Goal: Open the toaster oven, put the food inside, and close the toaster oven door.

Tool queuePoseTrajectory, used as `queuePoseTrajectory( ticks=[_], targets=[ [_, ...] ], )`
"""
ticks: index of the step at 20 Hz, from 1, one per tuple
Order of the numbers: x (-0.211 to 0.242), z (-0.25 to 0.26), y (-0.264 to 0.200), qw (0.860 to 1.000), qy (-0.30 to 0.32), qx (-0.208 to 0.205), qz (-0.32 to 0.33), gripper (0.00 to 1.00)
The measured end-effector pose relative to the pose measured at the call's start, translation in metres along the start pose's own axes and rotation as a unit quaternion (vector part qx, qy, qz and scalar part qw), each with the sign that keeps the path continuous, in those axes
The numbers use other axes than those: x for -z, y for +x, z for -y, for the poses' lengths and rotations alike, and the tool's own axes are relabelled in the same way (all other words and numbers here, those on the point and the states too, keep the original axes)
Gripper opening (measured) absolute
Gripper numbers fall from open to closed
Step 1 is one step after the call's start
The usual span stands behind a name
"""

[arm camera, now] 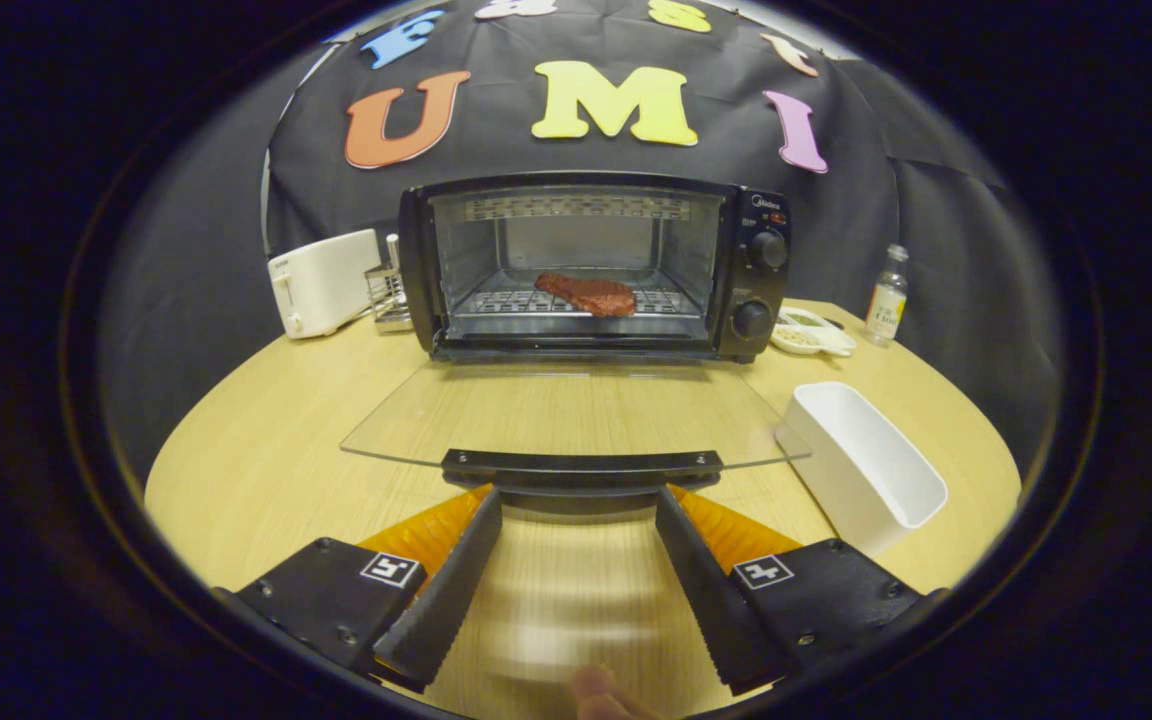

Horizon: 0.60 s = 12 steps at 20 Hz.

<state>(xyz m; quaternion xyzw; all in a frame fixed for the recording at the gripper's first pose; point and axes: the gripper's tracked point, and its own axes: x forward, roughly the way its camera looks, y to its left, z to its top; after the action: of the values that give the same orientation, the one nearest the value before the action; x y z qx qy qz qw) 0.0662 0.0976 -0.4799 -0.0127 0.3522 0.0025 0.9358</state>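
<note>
A black toaster oven (596, 265) stands at the back of the round wooden table (266, 450). Its glass door (566, 415) lies folded down flat toward me. A reddish-brown steak (586, 293) rests on the wire rack inside. My gripper (578, 500) is open, its fingertips just under the door's black handle bar (581, 465), one near each end of the bar's middle stretch. Nothing is held between the fingers.
A white rectangular bin (861, 460) sits right of the door. A white toaster (321, 280) and a small metal rack (388, 295) stand left of the oven. Small dishes (811, 333) and a little bottle (886, 297) are at the right rear. A fingertip (596, 690) shows below the fingers.
</note>
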Motion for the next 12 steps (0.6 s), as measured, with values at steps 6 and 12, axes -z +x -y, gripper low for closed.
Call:
queuePoseTrajectory(
  ticks=[6, 12],
  targets=[
    [-0.004, -0.001, -0.001, 1.0, 0.018, -0.002, 0.019, 0.99],
    [-0.04, -0.005, -0.011, 0.992, -0.014, 0.001, 0.125, 0.98]
  ],
)
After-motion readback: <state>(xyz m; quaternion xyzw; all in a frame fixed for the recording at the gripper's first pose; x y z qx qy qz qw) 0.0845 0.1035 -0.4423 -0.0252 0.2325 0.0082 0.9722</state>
